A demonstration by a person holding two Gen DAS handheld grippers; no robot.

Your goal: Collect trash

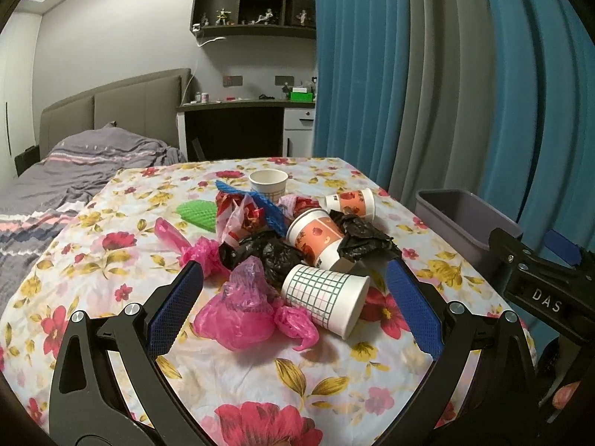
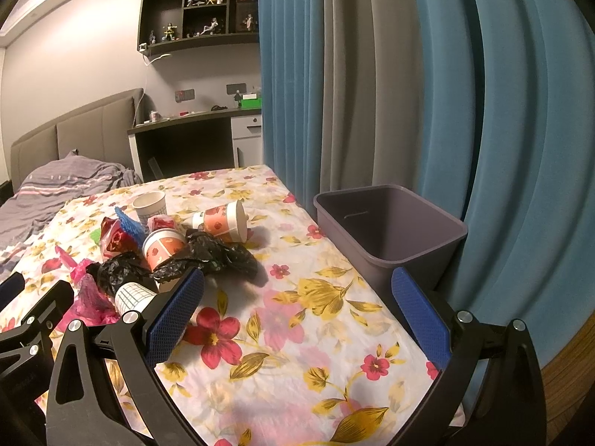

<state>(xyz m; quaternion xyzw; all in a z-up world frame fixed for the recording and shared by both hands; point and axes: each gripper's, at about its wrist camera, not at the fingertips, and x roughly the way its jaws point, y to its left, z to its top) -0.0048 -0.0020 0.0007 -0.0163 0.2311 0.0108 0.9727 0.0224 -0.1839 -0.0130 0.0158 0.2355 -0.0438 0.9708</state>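
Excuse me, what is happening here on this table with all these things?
A person is clearing trash from a table covered with a floral cloth, using a hand-held gripper in each hand. Both are open and hold nothing. The left hand-held gripper is aimed at the pile: a grid-pattern paper cup lying on its side, a pink plastic bag, black bags and more cups. The right hand-held gripper hangs over bare cloth near the grey bin, which looks empty. Nothing appears collected yet.

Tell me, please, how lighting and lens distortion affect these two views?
Left wrist view: cool, even light; fisheye bows the curtain. Right wrist view: warmer cast; black bags throw a shadow on the tablecloth; dark corners in both.
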